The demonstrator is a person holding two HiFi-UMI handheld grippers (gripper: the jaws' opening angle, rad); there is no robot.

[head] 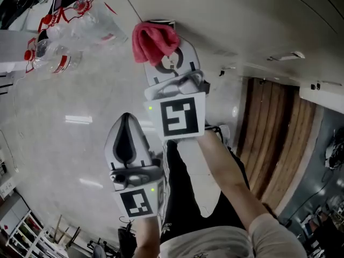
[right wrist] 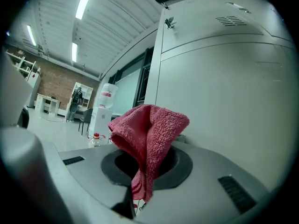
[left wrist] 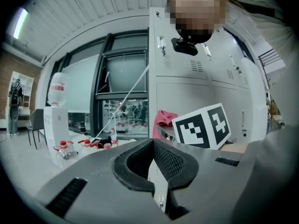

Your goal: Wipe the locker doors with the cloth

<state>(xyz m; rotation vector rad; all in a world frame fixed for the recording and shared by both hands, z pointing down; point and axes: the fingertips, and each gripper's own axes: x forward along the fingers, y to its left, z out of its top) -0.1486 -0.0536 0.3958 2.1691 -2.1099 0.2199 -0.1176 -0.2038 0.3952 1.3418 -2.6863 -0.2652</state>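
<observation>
Both closed: right tongs [right wrist: 145, 181] on red cloth [right wrist: 149, 129] beside locker door [right wrist: 224, 101], left tongs [head: 126, 117] empty.

no legible text; bottle labels [head: 63, 64] too small to read

Clear red-capped bottles [head: 54, 55] sat on the pale floor [head: 70, 144] at ten o'clock of the head view; brown wooden planks [head: 274, 144] ran at four o'clock.

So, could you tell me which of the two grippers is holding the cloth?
The right gripper: its jaws pinch the red cloth, while the left gripper has its jaws shut on nothing.
</observation>
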